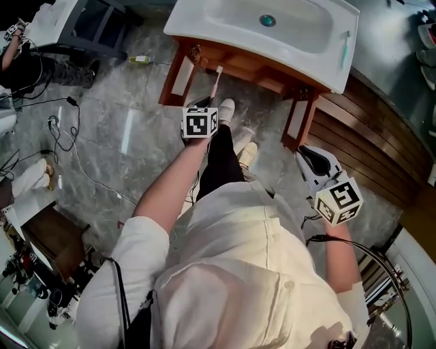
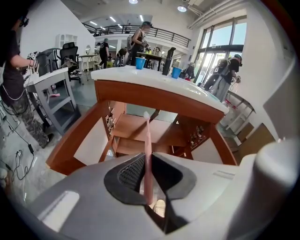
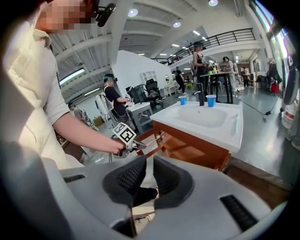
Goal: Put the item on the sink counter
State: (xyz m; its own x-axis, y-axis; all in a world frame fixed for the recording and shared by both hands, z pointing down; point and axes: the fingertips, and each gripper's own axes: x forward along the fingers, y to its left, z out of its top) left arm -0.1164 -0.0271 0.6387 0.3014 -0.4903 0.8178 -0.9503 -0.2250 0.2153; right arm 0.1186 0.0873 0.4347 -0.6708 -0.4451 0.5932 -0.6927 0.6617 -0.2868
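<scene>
1. Left gripper (image 1: 208,103), at the centre of the head view, stood short of the white sink counter (image 1: 197,20) along the top edge; the set-down was judged still to come.
2. Right gripper (image 1: 308,162), lower right of that view, carried nothing, its jaws only narrowly apart.
3. Pink toothbrush (image 2: 147,150) was pinched between the left jaws, its head pointing up-frame at the counter's wooden front, below the countertop.
</scene>
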